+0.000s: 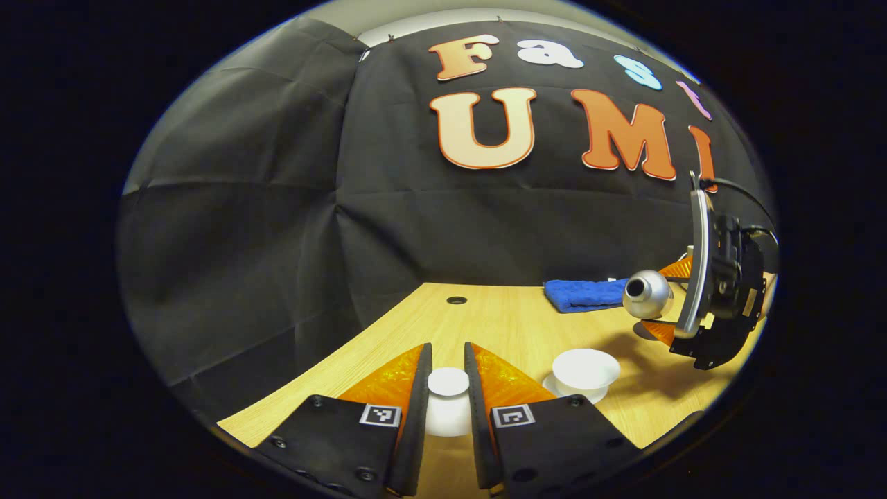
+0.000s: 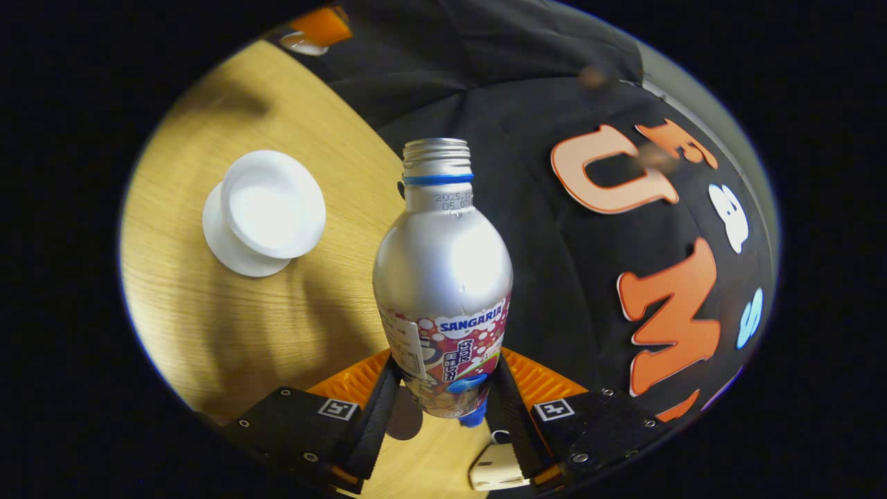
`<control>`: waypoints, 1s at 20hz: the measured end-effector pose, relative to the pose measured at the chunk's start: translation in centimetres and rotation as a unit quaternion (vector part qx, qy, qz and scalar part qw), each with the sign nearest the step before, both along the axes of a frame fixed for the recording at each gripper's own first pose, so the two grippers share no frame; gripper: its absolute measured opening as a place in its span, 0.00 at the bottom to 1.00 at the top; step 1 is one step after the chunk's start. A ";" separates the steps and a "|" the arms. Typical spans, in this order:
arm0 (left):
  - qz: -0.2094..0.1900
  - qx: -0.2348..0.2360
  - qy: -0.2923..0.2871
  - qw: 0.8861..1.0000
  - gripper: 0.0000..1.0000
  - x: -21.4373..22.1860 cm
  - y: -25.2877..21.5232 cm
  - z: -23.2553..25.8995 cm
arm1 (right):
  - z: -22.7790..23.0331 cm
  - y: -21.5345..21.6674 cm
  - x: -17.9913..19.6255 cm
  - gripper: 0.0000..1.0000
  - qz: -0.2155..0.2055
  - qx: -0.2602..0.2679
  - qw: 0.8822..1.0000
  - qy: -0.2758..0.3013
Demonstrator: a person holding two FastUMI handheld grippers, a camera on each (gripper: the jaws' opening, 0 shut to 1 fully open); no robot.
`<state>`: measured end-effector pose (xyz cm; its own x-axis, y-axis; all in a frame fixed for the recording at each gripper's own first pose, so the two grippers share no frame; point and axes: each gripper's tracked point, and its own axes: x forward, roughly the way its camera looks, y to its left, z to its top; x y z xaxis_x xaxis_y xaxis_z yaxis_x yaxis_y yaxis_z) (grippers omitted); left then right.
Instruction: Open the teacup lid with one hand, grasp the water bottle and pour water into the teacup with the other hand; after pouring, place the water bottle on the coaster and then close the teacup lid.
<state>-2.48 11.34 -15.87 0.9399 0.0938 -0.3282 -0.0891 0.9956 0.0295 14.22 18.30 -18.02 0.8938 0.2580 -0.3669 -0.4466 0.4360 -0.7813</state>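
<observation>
My left gripper (image 1: 448, 353) is shut on the knob of the white teacup lid (image 1: 448, 382) and holds it just above the table. The white teacup (image 1: 585, 369) stands uncovered on its saucer to the right of the lid; the same teacup (image 2: 271, 204) lies at the left of the right gripper view. My right gripper (image 2: 443, 378) is shut on a silver water bottle (image 2: 443, 270) that has no cap. In the left gripper view the bottle (image 1: 647, 294) lies tipped over in the right gripper (image 1: 693, 305), mouth facing the cup, above and right of it. No stream of water shows.
A blue cloth pad (image 1: 582, 294) lies at the back right of the wooden table (image 1: 485, 326). A small round hole (image 1: 457, 300) sits near the table's far edge. Black cloth walls close the booth on the back and left.
</observation>
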 end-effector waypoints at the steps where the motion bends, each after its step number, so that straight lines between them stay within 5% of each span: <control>1: -0.009 -0.003 -0.003 1.000 0.34 0.6 -1.0 0.1 | 0.0 -0.5 0.2 0.77 -0.013 0.027 0.999 0.013; 7: -0.051 -0.029 -0.006 0.998 0.34 2.5 -6.0 0.1 | -0.3 -2.3 2.2 0.77 -0.071 0.179 0.976 0.103; 20: -0.121 -0.054 0.007 0.991 0.34 6.0 -14.2 -2.8 | -2.6 -3.5 3.5 0.77 -0.135 0.353 0.915 0.144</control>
<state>3.56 -2.89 -18.67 0.9258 -0.1696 -0.3378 0.1516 0.9853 -0.0791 17.73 14.79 -20.58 0.8526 0.3053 -0.4241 -0.3910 0.9112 -0.1301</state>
